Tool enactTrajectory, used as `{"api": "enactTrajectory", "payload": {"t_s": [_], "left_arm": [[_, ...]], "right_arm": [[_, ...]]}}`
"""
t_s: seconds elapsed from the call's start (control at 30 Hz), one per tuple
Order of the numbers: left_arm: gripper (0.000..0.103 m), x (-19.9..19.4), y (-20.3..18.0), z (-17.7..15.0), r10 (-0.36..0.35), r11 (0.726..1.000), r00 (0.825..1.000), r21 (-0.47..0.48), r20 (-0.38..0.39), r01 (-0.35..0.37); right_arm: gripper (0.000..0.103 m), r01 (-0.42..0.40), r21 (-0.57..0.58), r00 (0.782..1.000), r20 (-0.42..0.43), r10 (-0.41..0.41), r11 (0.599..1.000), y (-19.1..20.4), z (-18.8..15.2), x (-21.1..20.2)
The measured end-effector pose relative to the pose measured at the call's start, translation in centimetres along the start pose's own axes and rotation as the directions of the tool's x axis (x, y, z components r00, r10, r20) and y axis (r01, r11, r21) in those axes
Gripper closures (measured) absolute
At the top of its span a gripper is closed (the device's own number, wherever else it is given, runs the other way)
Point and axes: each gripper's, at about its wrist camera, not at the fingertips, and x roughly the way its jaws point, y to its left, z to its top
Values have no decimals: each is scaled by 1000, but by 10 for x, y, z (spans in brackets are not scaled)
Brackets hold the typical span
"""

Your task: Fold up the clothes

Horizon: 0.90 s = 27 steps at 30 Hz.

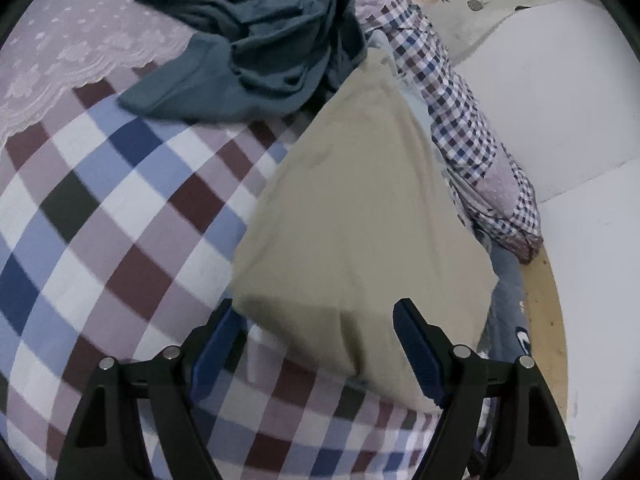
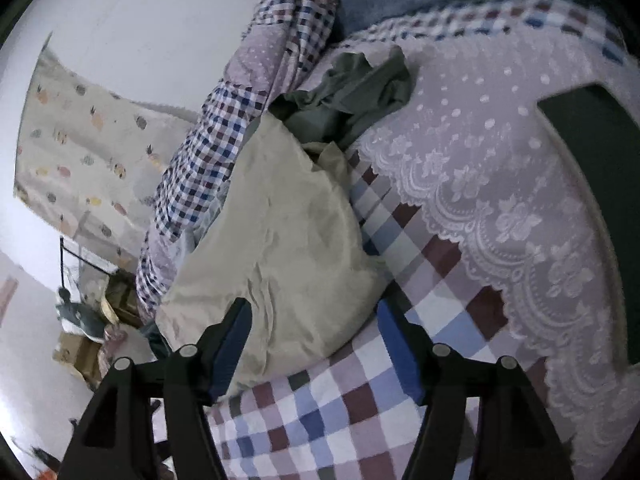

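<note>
Over beige garment (image 1: 360,208), both jaws wide apart, seemingly gripping nothing

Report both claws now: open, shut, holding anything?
Left claw: open, empty, at the beige garment's near edge.
Right claw: open, empty, by the same garment.
</note>
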Motion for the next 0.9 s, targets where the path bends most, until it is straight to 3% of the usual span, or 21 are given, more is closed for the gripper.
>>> {"api": "enactTrajectory", "payload": {"t_s": [0.13,0.3,0.4,0.57,0.8,0.87,0.9], "left_arm": [[25,6,-3,1,19,1000,999,10,36,-20],[43,0,8,1,32,999,999,-16,42,-31],[53,-2,11,1,42,999,998,-22,35,-42],[53,-4,13,-1,15,999,1000,-37,3,-15],[53,3,6,-1,20,999,1000,-26,-17,-20],[61,3,10,2,19,998,1000,-53,-22,-20],[76,3,13,4,16,997,1000,-70,-23,-18]], "right_arm": [[32,-9,45,1000,-15,10,999,0,3,18],[33,156,7,988,23,-156,988,2,0,28],[33,192,14,981,40,-192,981,3,-6,23],[30,238,13,969,59,-239,971,4,-11,25],[15,221,-33,972,86,-218,975,9,-2,39],[15,218,-45,973,91,-213,975,10,-1,40],[15,213,-46,974,91,-208,976,11,-1,40]]}}
